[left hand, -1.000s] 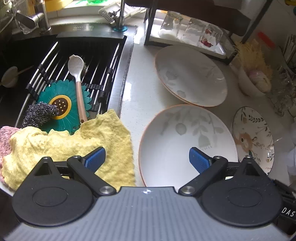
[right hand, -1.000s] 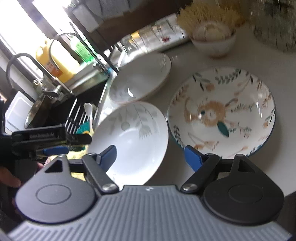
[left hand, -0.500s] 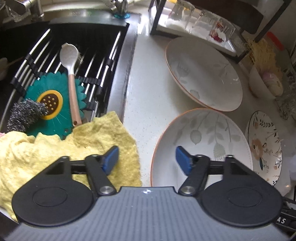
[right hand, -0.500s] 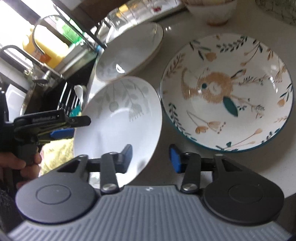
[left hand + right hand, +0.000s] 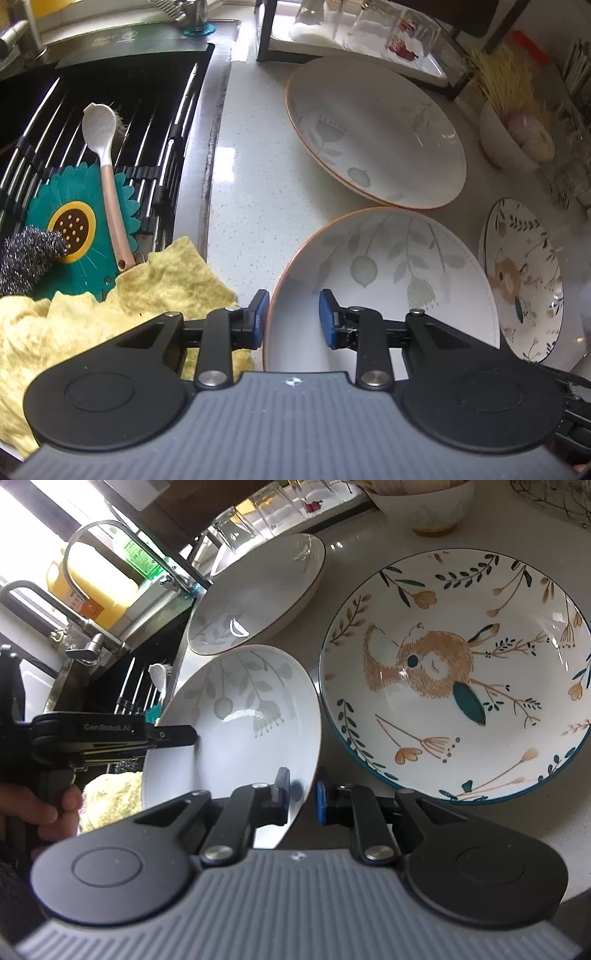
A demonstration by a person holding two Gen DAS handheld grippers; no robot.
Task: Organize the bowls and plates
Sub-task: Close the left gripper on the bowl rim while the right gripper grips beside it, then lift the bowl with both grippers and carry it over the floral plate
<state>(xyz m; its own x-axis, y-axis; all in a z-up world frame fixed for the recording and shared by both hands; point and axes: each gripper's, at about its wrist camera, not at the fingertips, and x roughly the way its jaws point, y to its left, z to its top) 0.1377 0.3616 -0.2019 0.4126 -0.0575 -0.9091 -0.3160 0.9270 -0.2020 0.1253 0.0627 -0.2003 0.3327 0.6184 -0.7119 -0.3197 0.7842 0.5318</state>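
Observation:
A white plate with grey leaves and an orange rim [image 5: 388, 273] [image 5: 240, 716] lies nearest on the counter. My left gripper [image 5: 291, 317] straddles its left rim, jaws closing, one pad outside and one inside the rim. Its fingers [image 5: 173, 735] show over that rim in the right wrist view. My right gripper [image 5: 302, 797] is shut on the same plate's right rim. Behind it rests a second leaf-patterned plate [image 5: 376, 129] [image 5: 258, 590]. To the right sits a teal-rimmed plate with a brown animal and flowers [image 5: 454, 672] [image 5: 521, 277].
Left of the counter is a sink rack [image 5: 155, 122] with a spoon [image 5: 105, 155], a green flower mat [image 5: 74, 221] and a steel scourer [image 5: 26, 254]. A yellow cloth [image 5: 129, 302] lies by the near plate. A glass rack [image 5: 369, 33] and small bowl [image 5: 517, 140] stand behind.
Both grippers have come down onto the near leaf plate. Their jaws narrowed from wide open, the left around the left rim, the right closing onto the right rim.

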